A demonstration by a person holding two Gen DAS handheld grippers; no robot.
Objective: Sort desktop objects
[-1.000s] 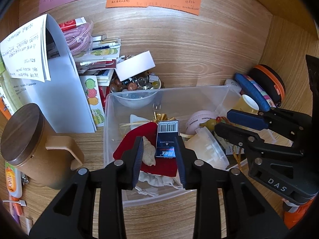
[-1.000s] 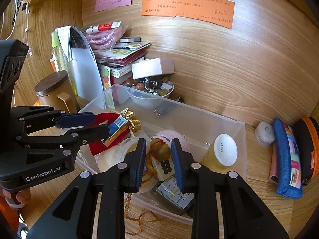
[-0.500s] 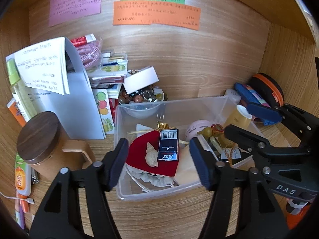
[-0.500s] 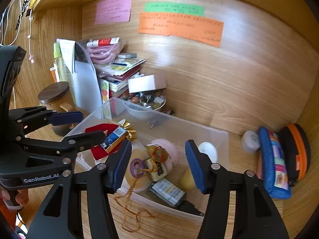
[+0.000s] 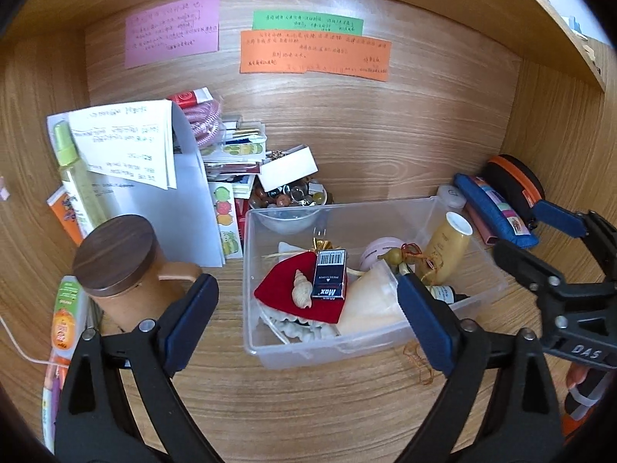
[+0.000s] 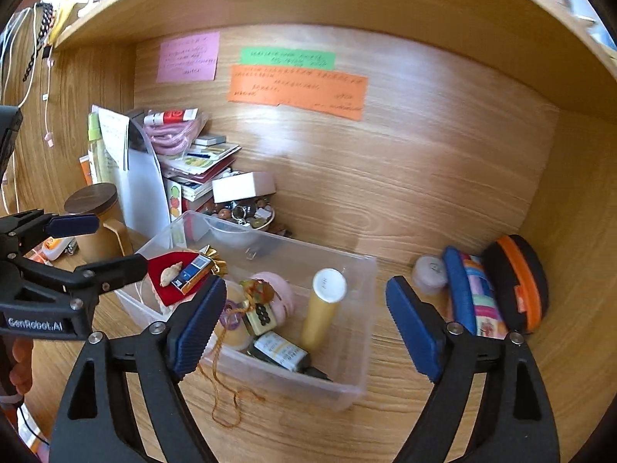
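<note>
A clear plastic bin (image 5: 266,353) (image 6: 347,380) sits on the wooden desk. It holds a red pouch (image 5: 285,299), a shell (image 5: 301,292), a blue staple box (image 5: 329,280), a yellow bottle (image 5: 447,250) (image 6: 323,310), a pink round case (image 5: 376,251) and a gourd charm (image 5: 394,257) whose gold cord (image 6: 221,397) hangs over the rim. My left gripper (image 5: 306,322) is wide open and empty in front of the bin. My right gripper (image 6: 304,326) is wide open and empty above the bin's near right side.
A tan mug with a dark lid (image 5: 119,270) stands left of the bin. Behind it are a white folder (image 5: 169,200), stacked booklets, and a bowl of beads (image 5: 287,196). A blue pencil case (image 6: 468,297) and an orange-trimmed black case (image 6: 516,285) lie at the right.
Both grippers have opened wide and pulled back from the bin. The staple box and the gourd charm now lie in the bin.
</note>
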